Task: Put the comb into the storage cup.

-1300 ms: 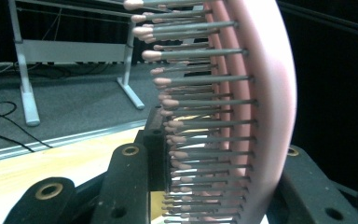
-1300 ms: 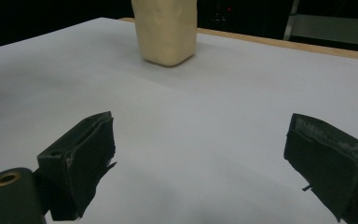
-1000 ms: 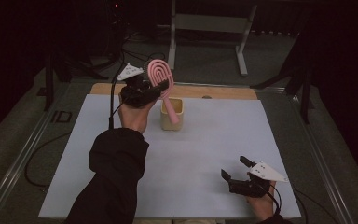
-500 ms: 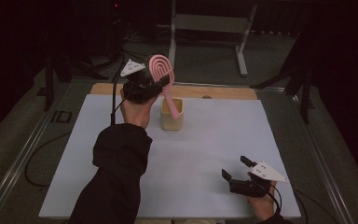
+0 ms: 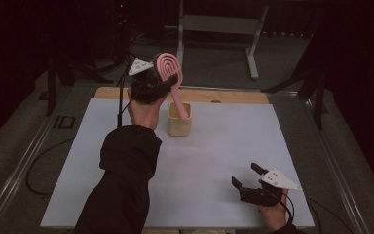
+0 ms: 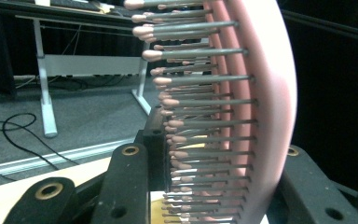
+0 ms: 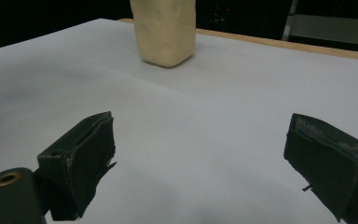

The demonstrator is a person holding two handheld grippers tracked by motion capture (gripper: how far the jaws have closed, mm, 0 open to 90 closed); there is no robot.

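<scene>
Left gripper (image 5: 163,84): the 2 jaws are clamped on the head of a pink hairbrush (image 5: 168,73). In the left gripper view 1 jaw sits among the bristles (image 6: 186,121) and the other bears on the smooth back of the head (image 6: 265,116). The hold looks firm but high, on the head and not on the handle.

The hairbrush stands nearly upright, head up and leaning slightly toward the left edge of the table. Its handle (image 5: 179,102) runs down into the mouth of a cream cup (image 5: 179,125). How deep the handle tip sits in the cup cannot be told. The cup stands near the far edge of the white table (image 5: 233,141), a little left of the middle, just beside the left hand (image 5: 143,111).

Right gripper (image 5: 253,179): jaws apart, nothing between them, resting low near the near right corner of the table, well apart from the cup. Its own view looks across the bare surface toward the cup (image 7: 165,32).

Judgement: the step in hand is seating the hairbrush in the cup. To do it well:
1. Lower straight down, keeping the handle centred in the mouth.
2. Avoid sideways pressure on the rim; the cup looks light and could tip or slide.
3. Release only once the handle rests on the bottom.
4. Draw the jaws clear of the bristles without dragging the head.
</scene>
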